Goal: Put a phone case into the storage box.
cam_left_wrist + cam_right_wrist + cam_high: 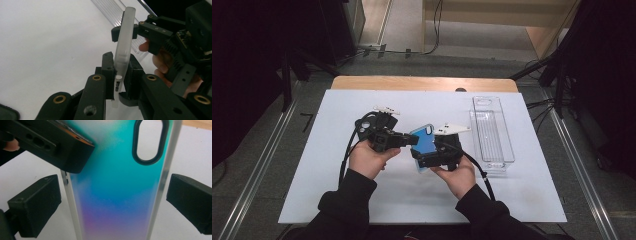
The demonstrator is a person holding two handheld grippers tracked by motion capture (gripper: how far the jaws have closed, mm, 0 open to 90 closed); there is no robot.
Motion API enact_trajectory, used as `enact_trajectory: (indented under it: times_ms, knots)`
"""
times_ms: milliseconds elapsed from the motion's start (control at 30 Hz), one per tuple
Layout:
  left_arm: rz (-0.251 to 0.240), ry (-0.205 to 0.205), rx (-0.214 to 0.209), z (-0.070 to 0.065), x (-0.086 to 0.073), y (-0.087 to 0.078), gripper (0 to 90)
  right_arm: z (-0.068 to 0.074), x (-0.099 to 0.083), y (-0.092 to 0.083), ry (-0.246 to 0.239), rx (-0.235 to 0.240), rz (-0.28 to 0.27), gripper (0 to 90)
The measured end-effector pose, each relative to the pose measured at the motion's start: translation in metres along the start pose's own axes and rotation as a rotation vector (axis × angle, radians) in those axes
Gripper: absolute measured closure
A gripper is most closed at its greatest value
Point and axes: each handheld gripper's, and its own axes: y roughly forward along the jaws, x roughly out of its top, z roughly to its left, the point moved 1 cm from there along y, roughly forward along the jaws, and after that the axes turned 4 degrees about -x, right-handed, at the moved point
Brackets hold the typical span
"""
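Note:
A phone case (424,142) with a teal-to-purple back and frosted rim is held above the white table between both grippers. My left gripper (412,140) is shut on it. In the left gripper view its jaws (119,72) pinch the lower end of the case (124,42), seen edge-on and upright. My right gripper (427,159) straddles the case from the other side. In the right gripper view both black pads (35,205) stand a little off the case's (120,195) long edges, so that gripper (112,205) is open. The left gripper's jaw covers the case's top left corner there.
A clear plastic tray (492,135) lies empty on the right of the white table cover (362,195), its end also in the left gripper view (110,10). The wooden table edge (422,82) runs along the back. Dark stands and cables flank the table.

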Motion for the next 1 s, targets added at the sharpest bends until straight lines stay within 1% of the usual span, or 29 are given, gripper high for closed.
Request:
enact_trajectory:
  times_ms: [100,167,200,233,400,433,500,533,667,733,767,800,833,900,967,1000]
  knots:
    - [0.006,0.004,-0.007,-0.002,0.0,0.002,80.8,0.001,0.0,0.002,0.001,0.002,-0.002,1.2]
    - [0.005,0.002,-0.011,-0.003,-0.001,0.003,80.8,0.001,0.0,0.002,-0.015,0.002,-0.013,12.1]
    - [0.003,0.004,-0.014,-0.004,-0.001,0.003,80.8,0.001,0.0,0.001,-0.03,0.003,-0.018,14.2]
    - [0.0,0.005,-0.013,-0.004,-0.001,0.003,80.7,0.001,0.0,0.0,-0.032,0.007,-0.023,15.9]
    - [0.001,0.007,-0.016,-0.004,0.0,0.002,80.5,0.001,0.001,-0.002,-0.042,0.013,-0.024,16.9]
    - [-0.001,0.01,-0.022,-0.004,0.0,0.002,79.8,0.0,0.001,-0.002,-0.044,0.013,-0.022,16.9]
    - [-0.02,-0.004,-0.035,-0.002,0.001,0.0,68.5,-0.001,0.001,-0.001,-0.042,0.013,-0.017,17.0]
    - [-0.029,-0.013,-0.047,-0.001,0.001,-0.001,66.8,-0.002,0.001,-0.001,-0.042,0.012,-0.011,17.0]
    - [-0.04,-0.026,-0.068,0.003,0.002,-0.006,54.9,-0.008,0.0,-0.001,-0.038,0.004,-0.003,17.0]
    - [-0.042,-0.018,-0.07,0.003,0.001,-0.007,48.1,-0.012,0.0,-0.001,-0.034,0.002,0.002,16.9]
    - [-0.044,-0.012,-0.07,0.003,0.001,-0.008,46.3,-0.015,0.0,-0.001,-0.031,0.001,0.002,16.9]
    - [-0.049,0.004,-0.067,0.003,0.001,-0.008,44.1,-0.017,0.001,-0.001,-0.026,-0.004,0.002,16.9]
    - [-0.055,0.016,-0.064,0.003,0.0,-0.009,42.7,-0.019,0.001,-0.002,-0.021,-0.005,0.002,16.9]
    - [-0.053,0.026,-0.068,0.002,-0.001,-0.01,42.7,-0.022,0.002,-0.004,-0.018,-0.004,-0.001,16.9]
    - [-0.05,0.054,-0.06,0.001,-0.002,-0.01,41.8,-0.026,0.003,-0.006,-0.014,-0.004,0.006,16.9]
    - [-0.045,0.067,-0.053,0.001,-0.003,-0.01,39.9,-0.028,0.003,-0.006,-0.014,0.001,0.011,16.9]
